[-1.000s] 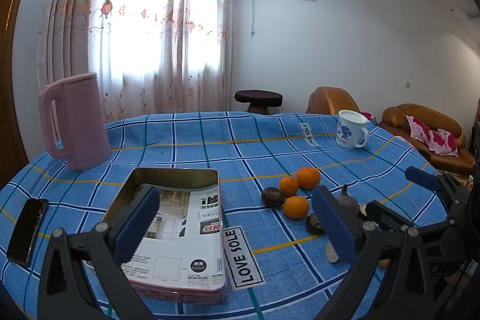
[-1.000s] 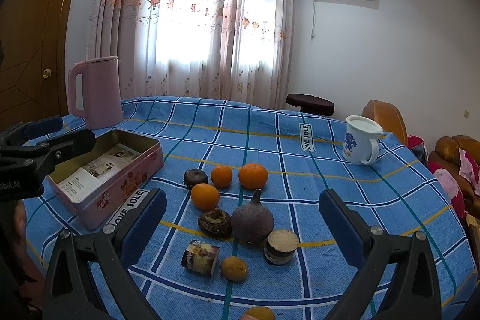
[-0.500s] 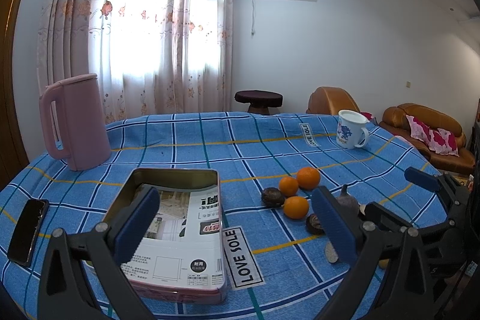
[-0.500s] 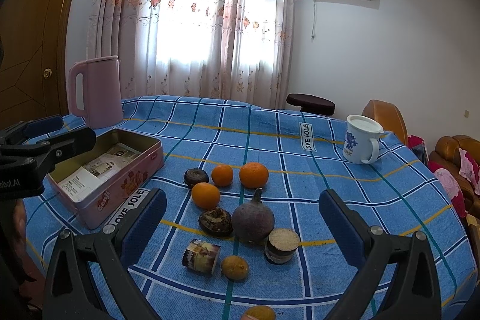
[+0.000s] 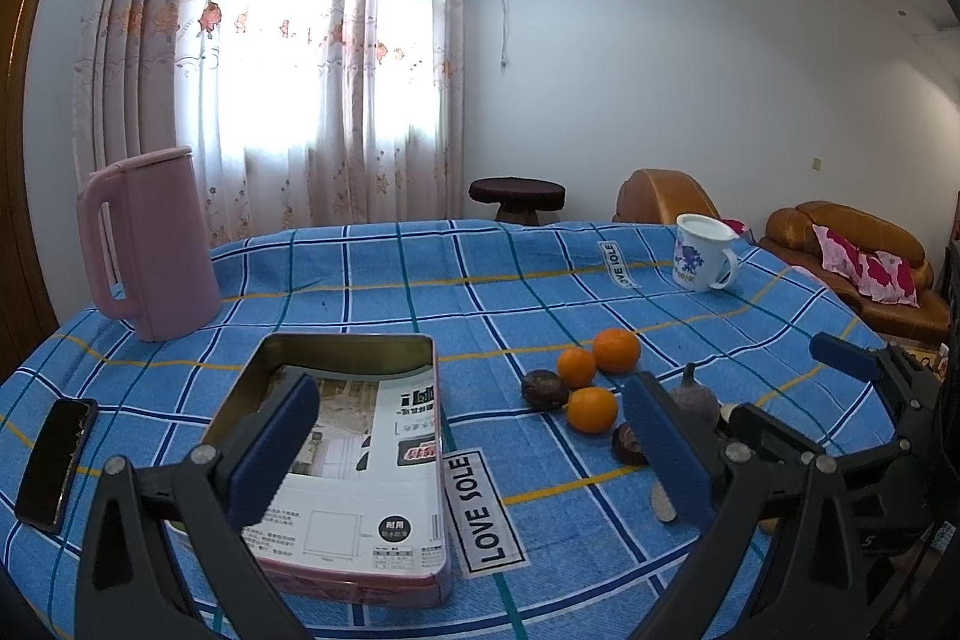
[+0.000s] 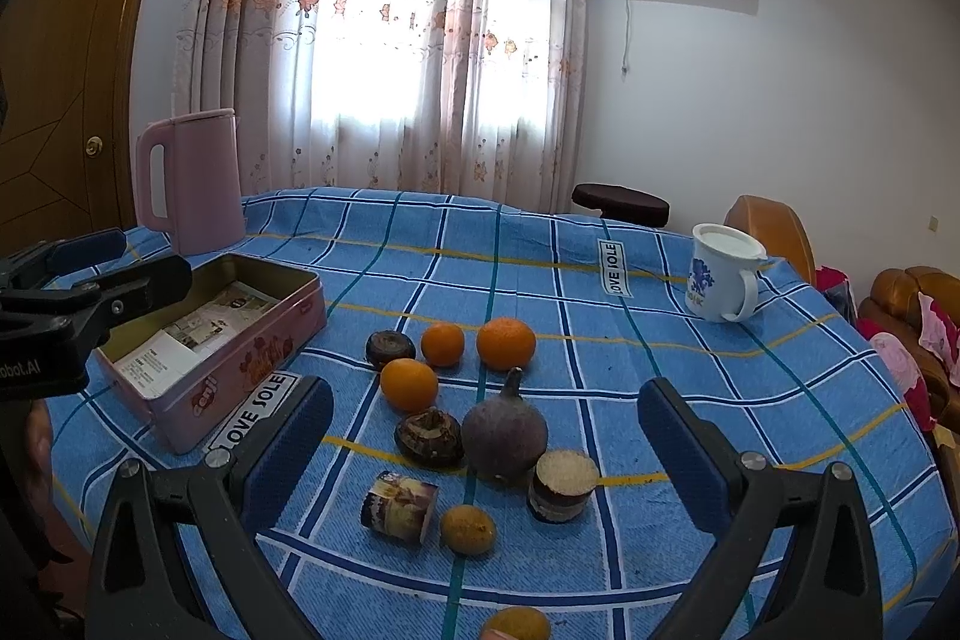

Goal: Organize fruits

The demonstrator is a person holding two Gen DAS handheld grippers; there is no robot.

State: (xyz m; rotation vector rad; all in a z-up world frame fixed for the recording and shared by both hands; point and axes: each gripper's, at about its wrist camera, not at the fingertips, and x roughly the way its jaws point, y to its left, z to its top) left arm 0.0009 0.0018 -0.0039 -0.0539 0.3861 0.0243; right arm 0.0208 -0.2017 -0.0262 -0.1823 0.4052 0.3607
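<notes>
Three oranges (image 6: 506, 342) (image 6: 409, 384) (image 6: 443, 343) lie mid-table with two dark round fruits (image 6: 390, 348) (image 6: 429, 436), a purple beet (image 6: 505, 433), a small yellow fruit (image 6: 468, 529), a cut dark piece (image 6: 561, 484) and a small printed can (image 6: 399, 506). An open pink tin (image 6: 240, 367) with papers inside stands to their left; it also shows in the left wrist view (image 5: 354, 460). My right gripper (image 6: 486, 451) is open and empty above the near fruits. My left gripper (image 5: 468, 454) is open and empty over the tin's right edge.
A pink kettle (image 5: 150, 244) stands at the back left. A white mug (image 6: 723, 280) stands at the back right. A black phone (image 5: 57, 463) lies at the left edge. A blue checked cloth (image 6: 660, 400) covers the table. Sofas and a stool lie beyond.
</notes>
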